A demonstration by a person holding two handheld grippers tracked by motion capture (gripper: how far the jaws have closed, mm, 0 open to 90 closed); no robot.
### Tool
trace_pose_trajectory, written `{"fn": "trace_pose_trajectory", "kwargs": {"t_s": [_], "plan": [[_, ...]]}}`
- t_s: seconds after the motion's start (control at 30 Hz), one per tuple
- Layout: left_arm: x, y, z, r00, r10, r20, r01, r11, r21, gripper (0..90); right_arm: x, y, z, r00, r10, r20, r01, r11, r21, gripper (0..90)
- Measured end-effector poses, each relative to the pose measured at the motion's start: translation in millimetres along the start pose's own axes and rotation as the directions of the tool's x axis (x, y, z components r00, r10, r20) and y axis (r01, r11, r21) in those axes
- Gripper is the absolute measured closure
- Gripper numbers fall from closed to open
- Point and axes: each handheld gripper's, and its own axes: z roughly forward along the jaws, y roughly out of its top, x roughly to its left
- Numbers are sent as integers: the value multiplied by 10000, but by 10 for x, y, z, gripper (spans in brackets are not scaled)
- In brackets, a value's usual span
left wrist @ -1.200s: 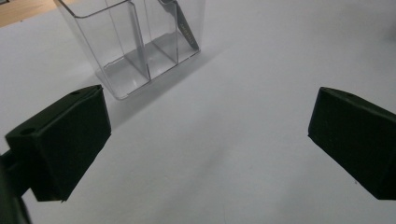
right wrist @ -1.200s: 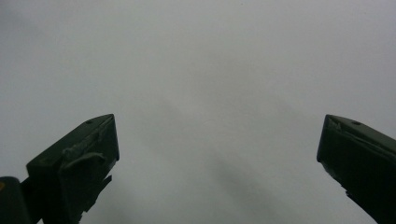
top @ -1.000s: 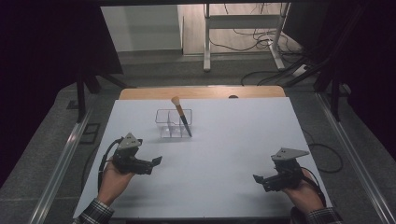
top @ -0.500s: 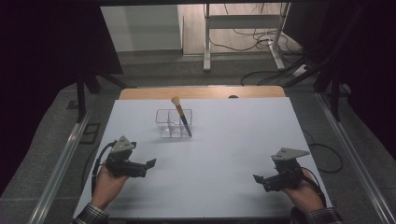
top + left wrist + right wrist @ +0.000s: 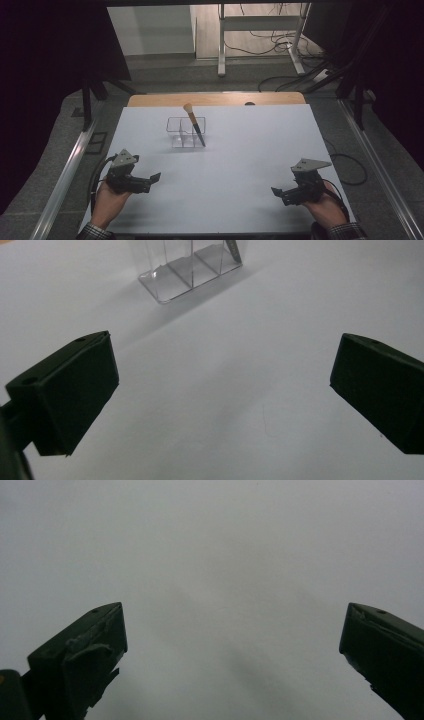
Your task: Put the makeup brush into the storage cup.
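Observation:
A clear plastic organizer (image 5: 186, 133) with several compartments stands on the white table (image 5: 250, 150), toward the back. A makeup brush (image 5: 194, 126) with a tan head and dark handle leans in its right compartment. My left gripper (image 5: 152, 178) rests low at the near left, open, nothing between its jaws. In the left gripper view the organizer (image 5: 187, 272) lies ahead, with the gripper (image 5: 222, 390) empty. My right gripper (image 5: 277, 192) sits at the near right, open and empty. The right gripper view has my gripper (image 5: 232, 650) over bare white surface.
A wooden strip (image 5: 215, 99) runs along the table's far edge. Metal rails (image 5: 65, 175) flank both sides. Beyond the table are desk legs (image 5: 260, 30) and cables on the floor.
My left gripper has drawn back toward the near left edge and lowered. The right gripper has stayed put. The brush and organizer have not moved.

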Motion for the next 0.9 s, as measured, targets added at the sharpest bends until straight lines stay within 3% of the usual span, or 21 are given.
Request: {"fn": "trace_pose_trajectory", "kwargs": {"t_s": [0.7,0.9], "plan": [[128,-174,-94,9977,-119,-671,151,9988,475,0,1,-8,-8,10000,42,49,-43,10000,50,0],[158,-224,-107,9955,10,-943,60,9972,744,0,-8,-9,-14,10000,12,58,-12,10000,24,0]]}}
